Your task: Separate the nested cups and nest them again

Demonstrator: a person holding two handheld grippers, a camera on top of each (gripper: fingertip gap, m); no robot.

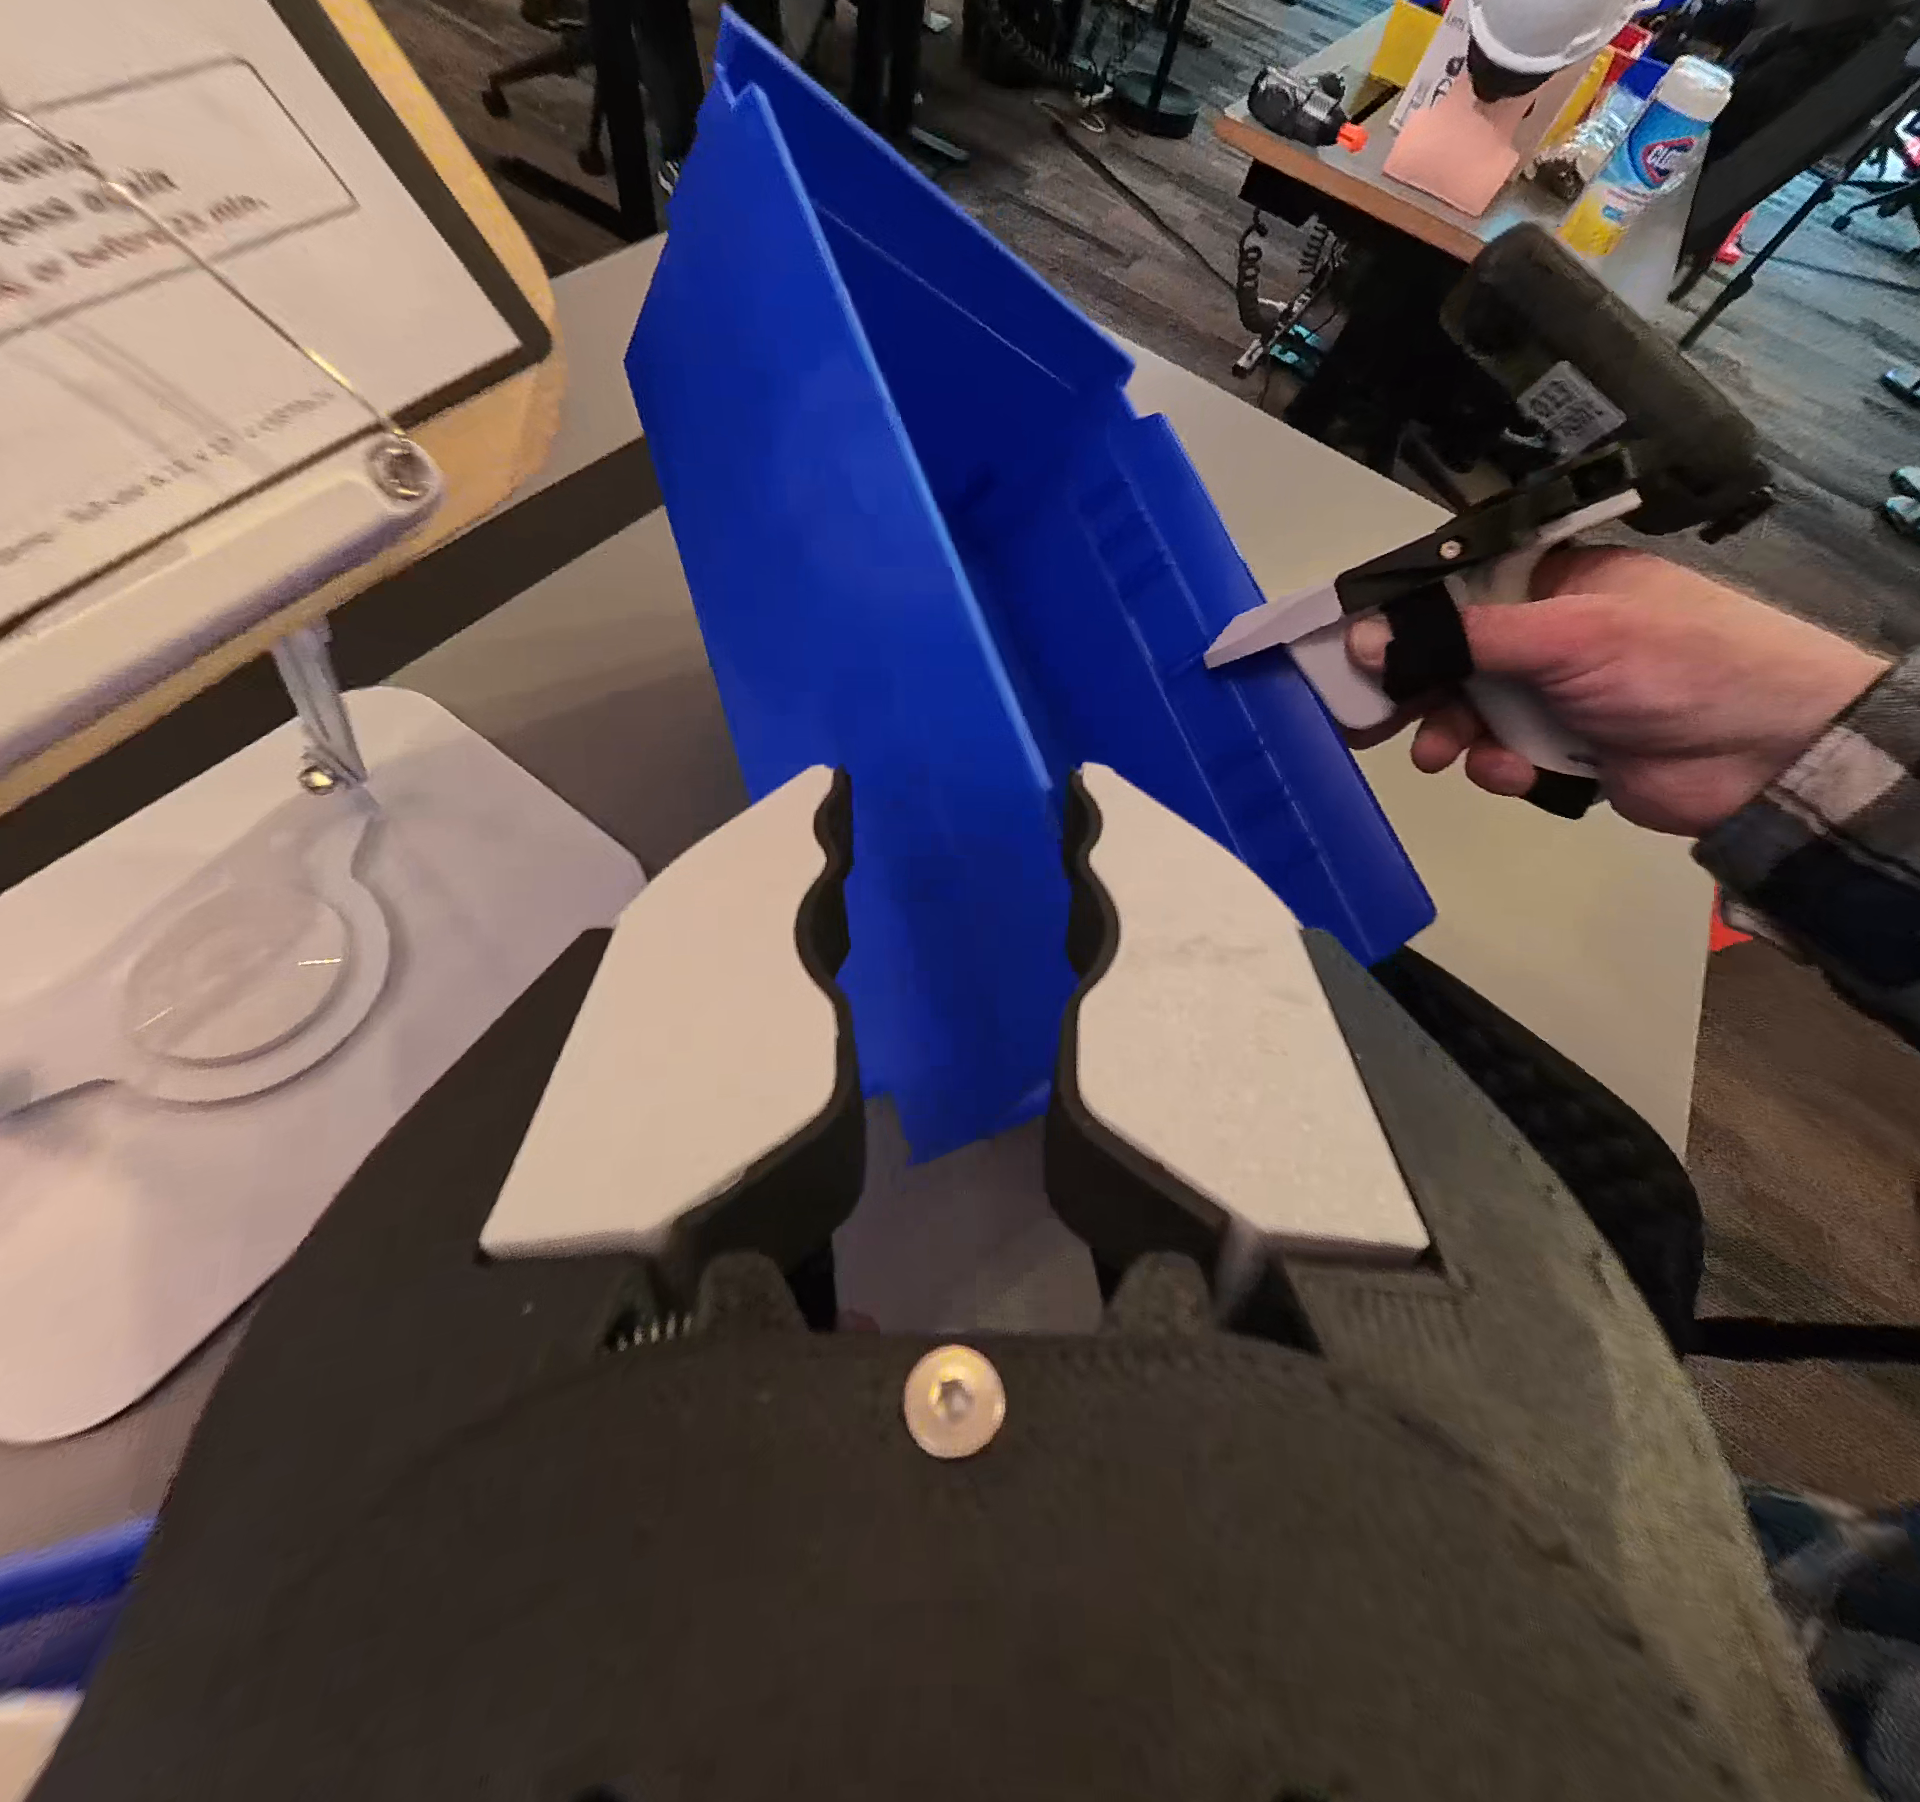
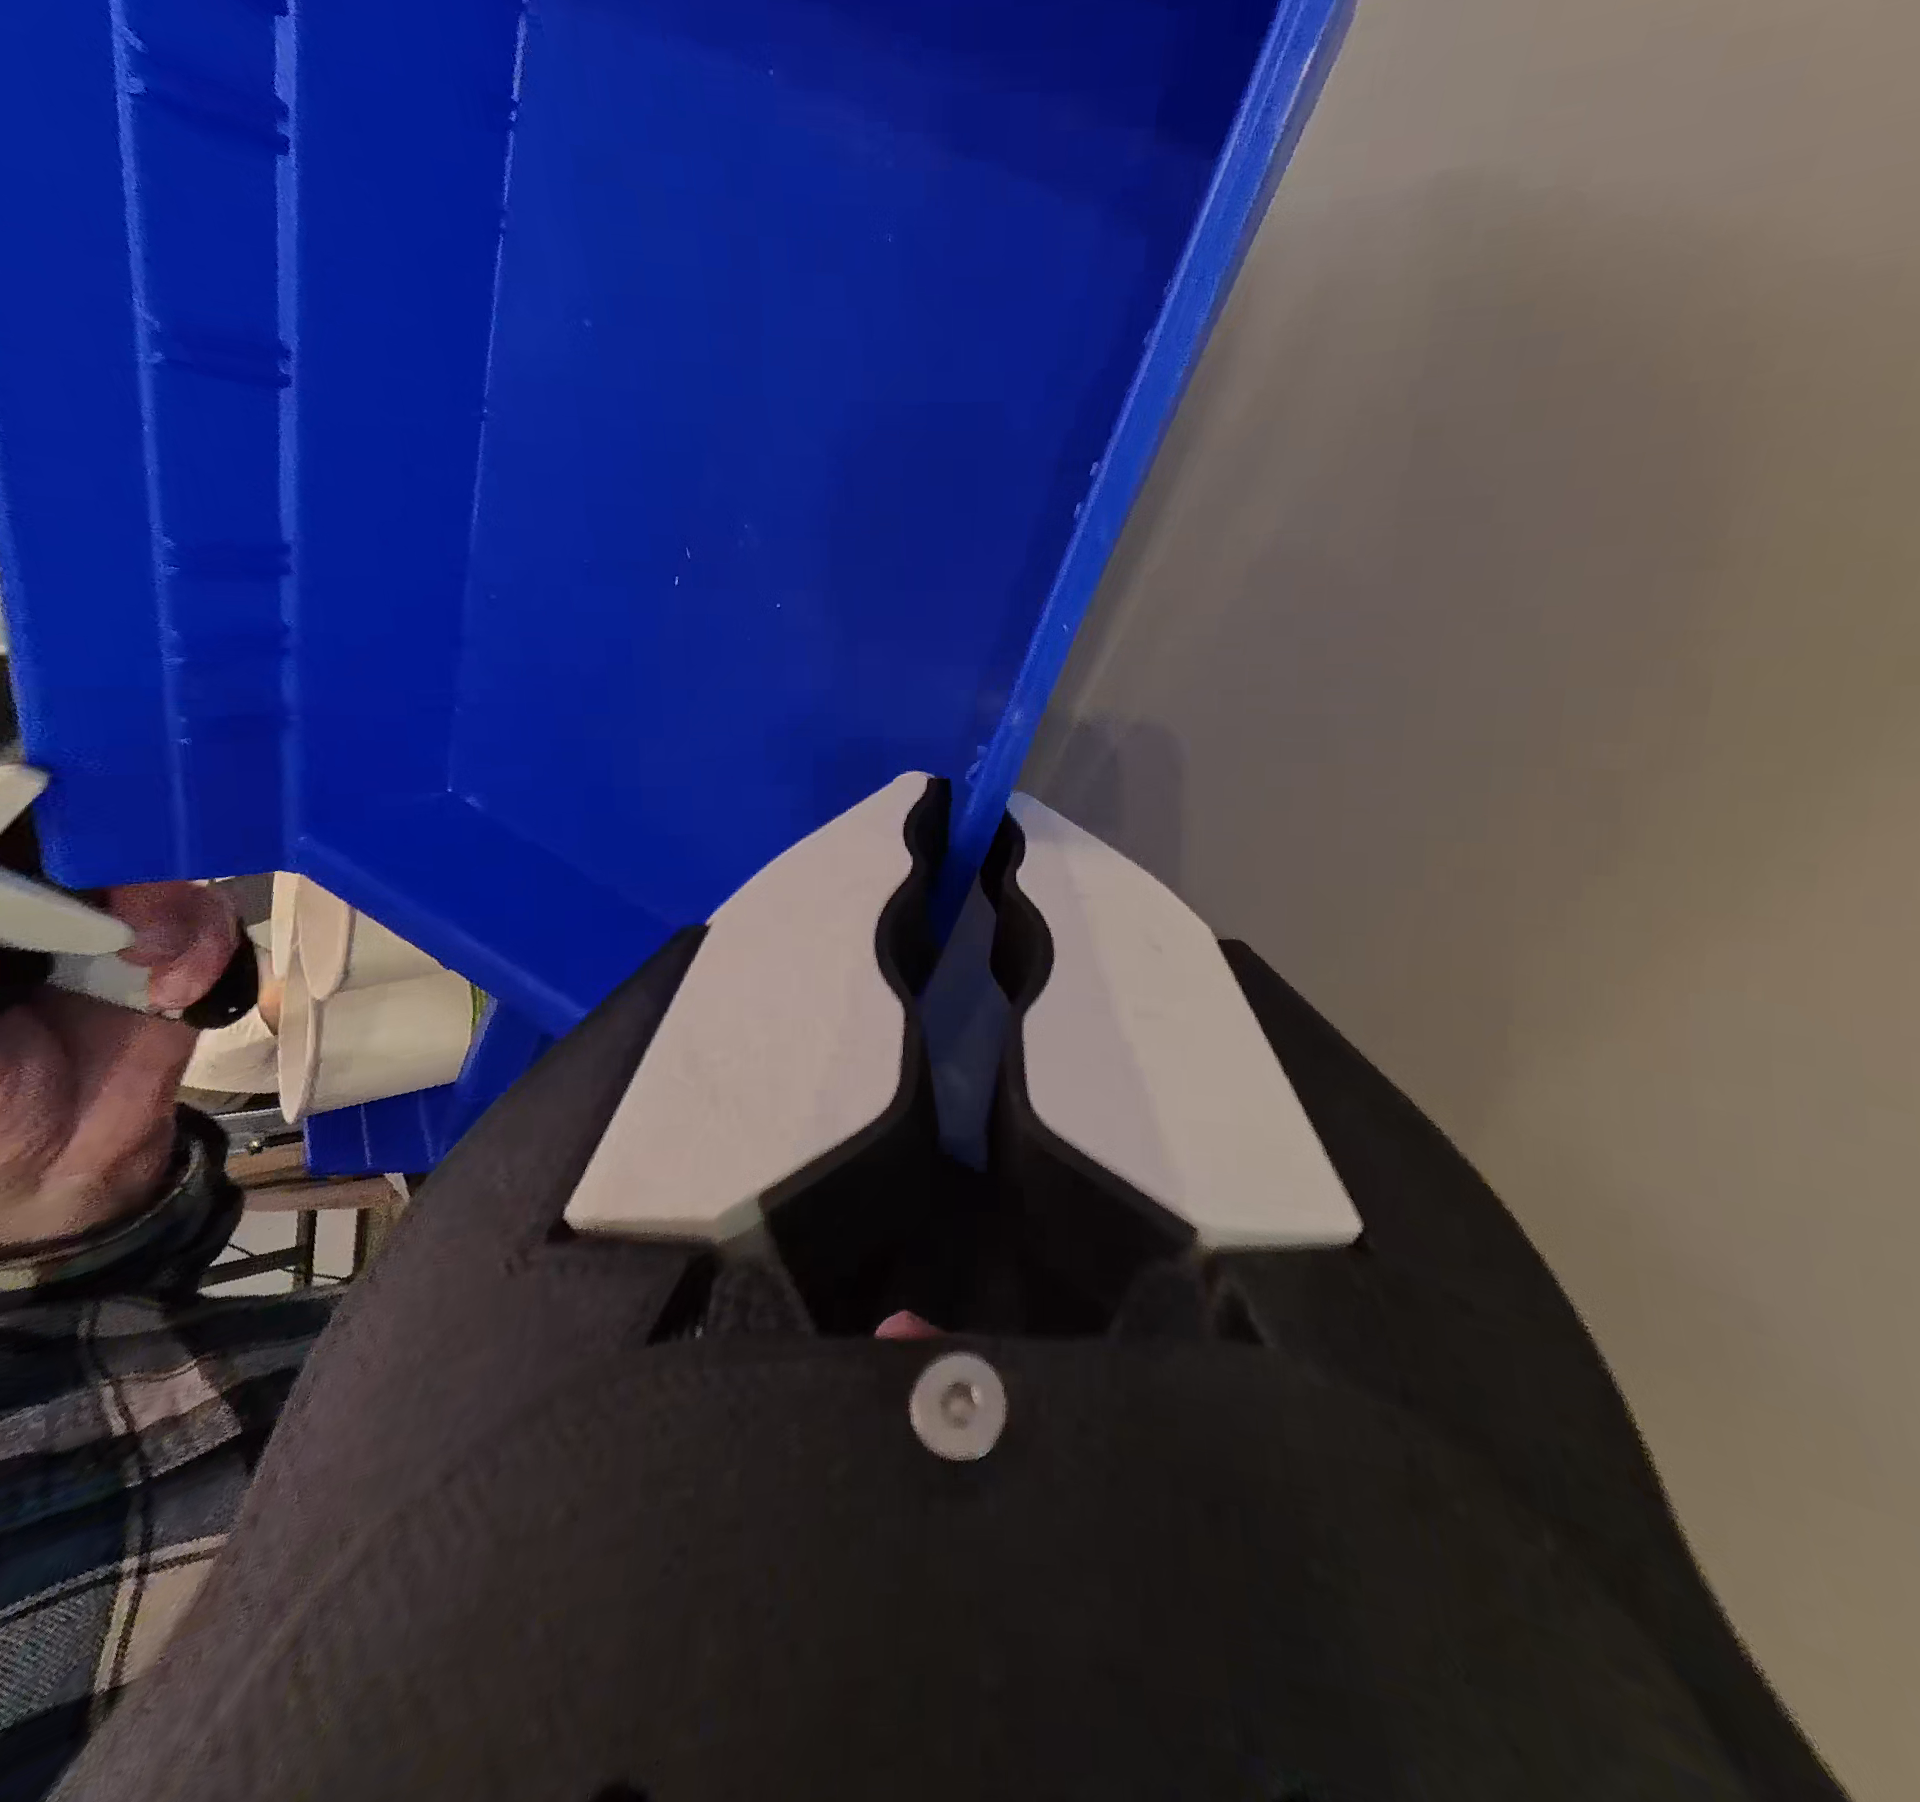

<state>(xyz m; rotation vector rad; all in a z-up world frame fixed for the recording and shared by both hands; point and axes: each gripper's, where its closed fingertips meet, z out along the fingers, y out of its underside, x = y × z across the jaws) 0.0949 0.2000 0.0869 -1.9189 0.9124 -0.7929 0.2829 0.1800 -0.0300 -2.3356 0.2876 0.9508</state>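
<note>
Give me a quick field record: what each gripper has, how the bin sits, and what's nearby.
left gripper: pads either side of blue bin wall, apparently pressing
right gripper: shut on the bin's thin rim
bin pose: tilted, lifted off grey table
bin count: one or nested, cannot tell
nearby: sign on stand, left side

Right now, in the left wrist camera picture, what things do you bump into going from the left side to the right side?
Framed sign on a stand → blue bin, gripped by the left gripper → the right gripper at the bin's rim → hand → plaid sleeve.
</note>
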